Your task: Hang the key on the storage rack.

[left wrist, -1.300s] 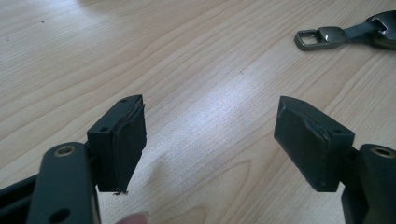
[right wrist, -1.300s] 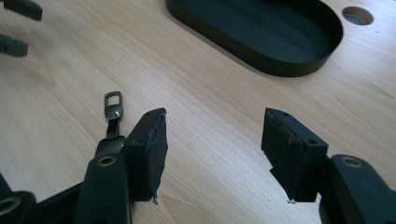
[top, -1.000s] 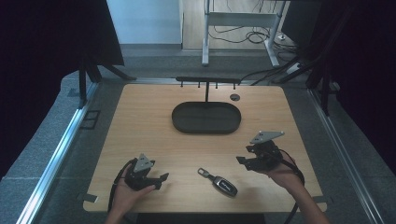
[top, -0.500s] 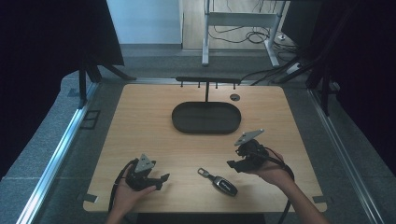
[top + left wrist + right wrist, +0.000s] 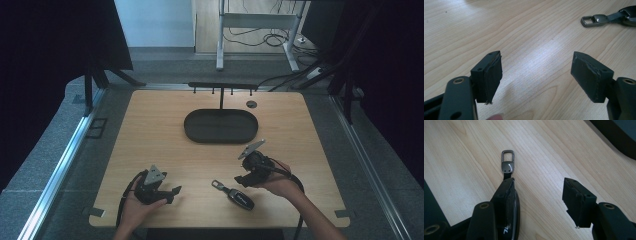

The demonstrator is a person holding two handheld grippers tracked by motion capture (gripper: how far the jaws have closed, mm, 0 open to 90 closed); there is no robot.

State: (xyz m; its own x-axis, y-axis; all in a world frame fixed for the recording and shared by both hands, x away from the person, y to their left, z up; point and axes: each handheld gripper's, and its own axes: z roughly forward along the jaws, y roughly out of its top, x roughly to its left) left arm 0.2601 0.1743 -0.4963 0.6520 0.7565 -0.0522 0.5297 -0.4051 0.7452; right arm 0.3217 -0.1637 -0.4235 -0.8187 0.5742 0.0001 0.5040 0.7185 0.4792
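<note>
— Where's the car key fob (image 5: 235, 194)?
— Flat on the wooden table (image 5: 150, 130), near its front edge, just beside the right gripper (image 5: 537, 202), whose jaws gape wide, empty.
— And the left gripper (image 5: 536, 75)?
— Wide open too, holding nothing, well apart from the fob.

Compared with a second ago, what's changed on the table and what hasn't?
The right gripper has come in from the table's right side, leftward and lower, toward the key fob. Its fingers stand open, one beside the fob, nothing gripped. The fob lies where it was. The left gripper, open, has stayed put near the front edge, and the black oval tray has not moved.
</note>
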